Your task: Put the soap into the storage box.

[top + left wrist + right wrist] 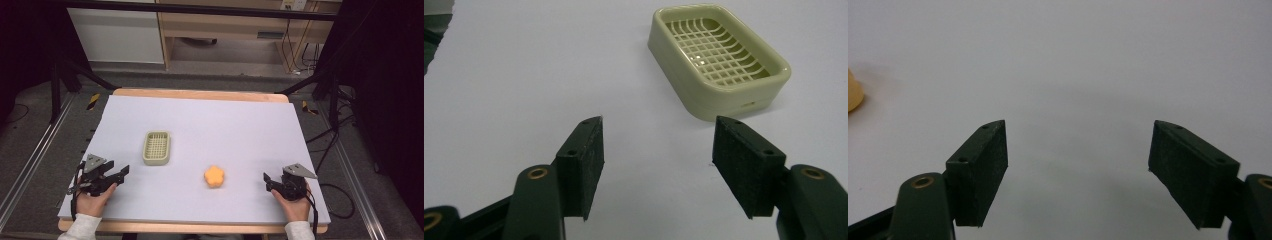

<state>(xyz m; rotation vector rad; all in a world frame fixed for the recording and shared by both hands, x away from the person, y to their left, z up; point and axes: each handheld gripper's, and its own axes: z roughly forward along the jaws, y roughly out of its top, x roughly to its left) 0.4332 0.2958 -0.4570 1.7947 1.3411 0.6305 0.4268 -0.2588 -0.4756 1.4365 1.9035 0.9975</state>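
Sitting idle on the bench (pixel 200 120): 2 grippers, left gripper (pixel 121 172) and right gripper (pixel 266 179), jaws wide, gripping nothing, orange sponge (pixel 214 176) between them, soap dish (pixel 156 147) nearby.

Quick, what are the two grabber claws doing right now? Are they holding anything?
Left gripper: open, holding nothing; the soap dish lies ahead of it.
Right gripper: open, holding nothing.

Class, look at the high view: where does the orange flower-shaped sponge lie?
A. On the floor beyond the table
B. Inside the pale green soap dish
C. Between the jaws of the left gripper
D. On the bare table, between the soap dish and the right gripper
D: the orange sponge lies on the table, apart from the soap dish and the right gripper.
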